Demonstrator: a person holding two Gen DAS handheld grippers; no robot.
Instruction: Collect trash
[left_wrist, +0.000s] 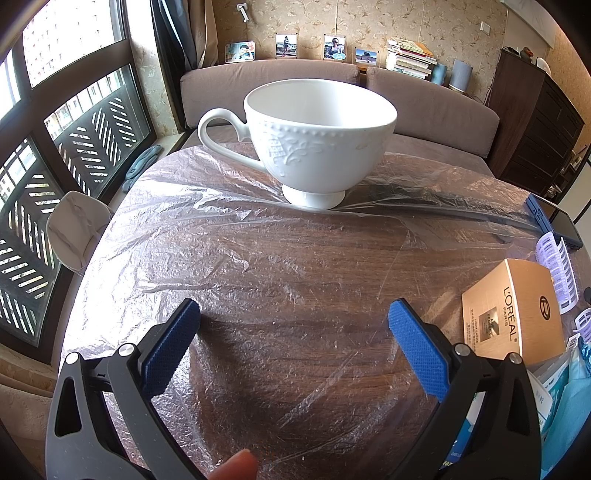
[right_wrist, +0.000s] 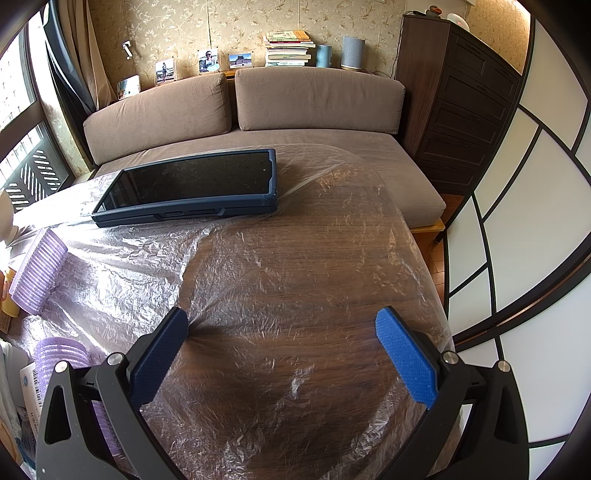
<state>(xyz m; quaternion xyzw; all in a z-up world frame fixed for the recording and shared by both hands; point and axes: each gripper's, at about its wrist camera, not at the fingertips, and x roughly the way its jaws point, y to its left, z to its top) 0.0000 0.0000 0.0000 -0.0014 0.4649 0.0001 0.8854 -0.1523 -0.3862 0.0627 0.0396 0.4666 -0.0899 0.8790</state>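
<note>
1. left claw (left_wrist: 293, 325) hung spread and empty, low over the plastic-covered table (left_wrist: 295, 266); right claw (right_wrist: 282, 328) was likewise spread, gripping nothing.
2. trash lay at the table's right edge in the left view: a l'oréal box (left_wrist: 517, 314) just right of the left claw, its long axis running near to far, with paper leaflets (left_wrist: 557, 266) beyond it.
3. left claw looked nearer to the box; it probably needed a swing right.
4. white cup (left_wrist: 317, 136) stood upright at the far side; its inside could not be seen.
</note>
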